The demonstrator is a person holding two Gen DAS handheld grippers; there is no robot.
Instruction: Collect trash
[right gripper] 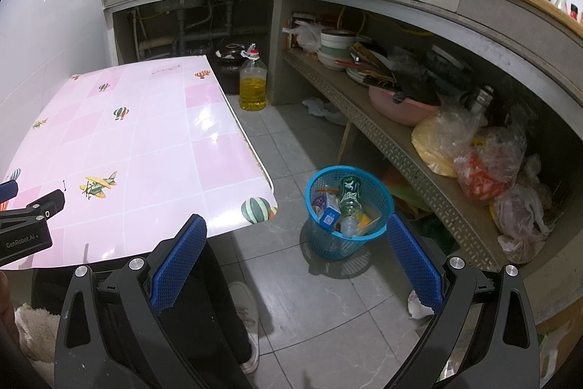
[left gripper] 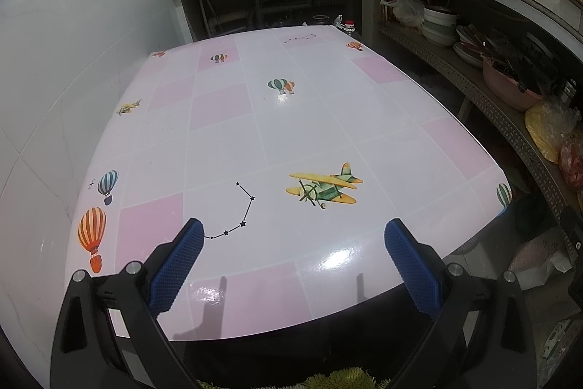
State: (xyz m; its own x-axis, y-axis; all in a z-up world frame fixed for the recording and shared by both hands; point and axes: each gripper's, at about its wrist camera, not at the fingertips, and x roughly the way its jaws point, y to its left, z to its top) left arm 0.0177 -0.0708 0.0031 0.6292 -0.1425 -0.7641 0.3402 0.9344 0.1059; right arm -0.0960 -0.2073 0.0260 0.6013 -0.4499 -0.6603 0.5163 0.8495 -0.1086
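The trash is seen gathered in a blue mesh basket (right gripper: 349, 210) that stands on the tiled floor (right gripper: 320, 308), just off the near right corner of the surface (right gripper: 153, 148) and in front of a low perforated shelf (right gripper: 411, 155). Inside the basket a clear plastic bottle (right gripper: 349, 197), a small blue-and-white carton (right gripper: 329, 212) and other scraps are packed together. The right hand-held gripper (right gripper: 297, 245) is held above the floor with its blue pads (right gripper: 178, 257) spread wide and nothing between them; the basket is framed between the fingers but is not touched. The left hand-held gripper (left gripper: 293, 256) is held over the near edge of the surface, likewise spread wide and holding nothing; in the right wrist view part of it is seen at the left border. The surface is covered by a glossy pink-and-white checked sheet printed with a yellow biplane (left gripper: 324, 186) and hot-air balloons (left gripper: 93, 237). A bottle of yellow oil (right gripper: 252, 86) is stood on the floor beyond the far corner of the surface. A shoe (right gripper: 247, 319) is seen on the floor below the right hand-held gripper. On the shelf, a pink basin (right gripper: 400, 108) and plastic bags (right gripper: 488, 163) are kept.
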